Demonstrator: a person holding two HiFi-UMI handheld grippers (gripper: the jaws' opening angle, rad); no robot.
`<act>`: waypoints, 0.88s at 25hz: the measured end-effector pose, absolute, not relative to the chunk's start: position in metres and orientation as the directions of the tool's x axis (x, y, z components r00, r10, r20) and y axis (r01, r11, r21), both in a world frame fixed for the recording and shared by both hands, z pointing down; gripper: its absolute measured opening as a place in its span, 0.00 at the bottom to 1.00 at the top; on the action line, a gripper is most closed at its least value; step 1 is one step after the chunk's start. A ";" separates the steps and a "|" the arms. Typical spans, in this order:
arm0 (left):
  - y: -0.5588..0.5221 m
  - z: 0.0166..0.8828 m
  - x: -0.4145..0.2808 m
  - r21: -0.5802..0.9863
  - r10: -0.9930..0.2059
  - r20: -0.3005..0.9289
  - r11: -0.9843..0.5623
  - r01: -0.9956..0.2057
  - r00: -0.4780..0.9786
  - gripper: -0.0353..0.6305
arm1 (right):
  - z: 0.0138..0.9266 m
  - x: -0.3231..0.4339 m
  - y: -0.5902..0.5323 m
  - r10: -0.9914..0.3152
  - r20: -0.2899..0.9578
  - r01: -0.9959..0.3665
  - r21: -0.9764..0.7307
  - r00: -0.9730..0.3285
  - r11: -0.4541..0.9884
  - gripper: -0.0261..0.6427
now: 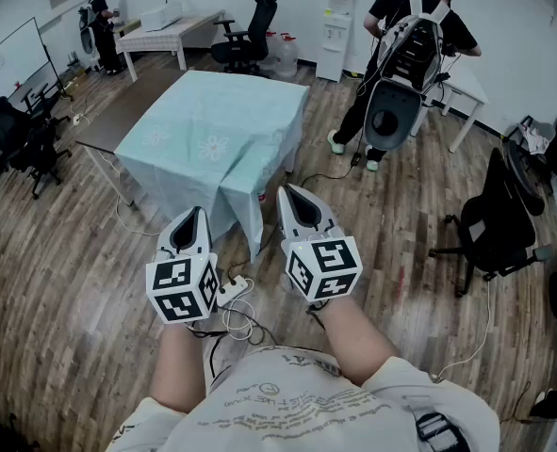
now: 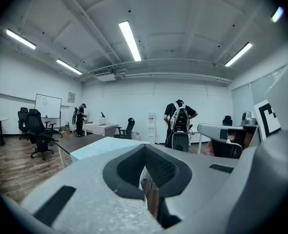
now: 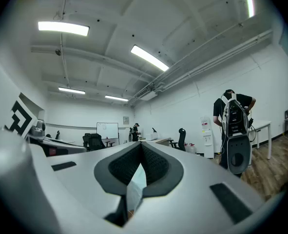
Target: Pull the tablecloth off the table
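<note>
Head view showed the pale turquoise tablecloth with faint flower prints (image 1: 217, 125) draped over most of the dark-topped counter (image 1: 118, 111), with a strip left bare along its left side and the near corner hanging toward the wooden plank floor (image 1: 61, 271). The left claw (image 1: 195, 213) and right claw (image 1: 292, 192) hovered side by side near that hanging corner — apart from the fabric. Each claw's own view showed its jaws pressed together, pinching nothing. A person wearing a backpack rig (image 1: 405, 55) stood beyond the counter.
</note>
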State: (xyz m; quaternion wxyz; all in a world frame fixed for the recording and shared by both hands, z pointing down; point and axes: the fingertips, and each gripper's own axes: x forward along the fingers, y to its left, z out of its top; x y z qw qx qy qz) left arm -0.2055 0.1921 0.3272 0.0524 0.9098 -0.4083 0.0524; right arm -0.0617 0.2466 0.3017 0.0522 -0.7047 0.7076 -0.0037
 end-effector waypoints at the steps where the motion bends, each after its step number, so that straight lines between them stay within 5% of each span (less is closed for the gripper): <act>1: 0.194 0.326 -0.206 0.052 -0.739 0.134 -0.661 -0.749 0.661 0.07 | 0.304 -0.062 0.248 -0.998 -0.066 -0.997 -0.080 -0.003 0.008 0.06; 22: 0.209 0.351 -0.172 0.083 -0.721 0.173 -0.668 -0.739 0.671 0.07 | 0.330 -0.036 0.272 -0.998 -0.057 -0.992 -0.124 0.024 -0.017 0.06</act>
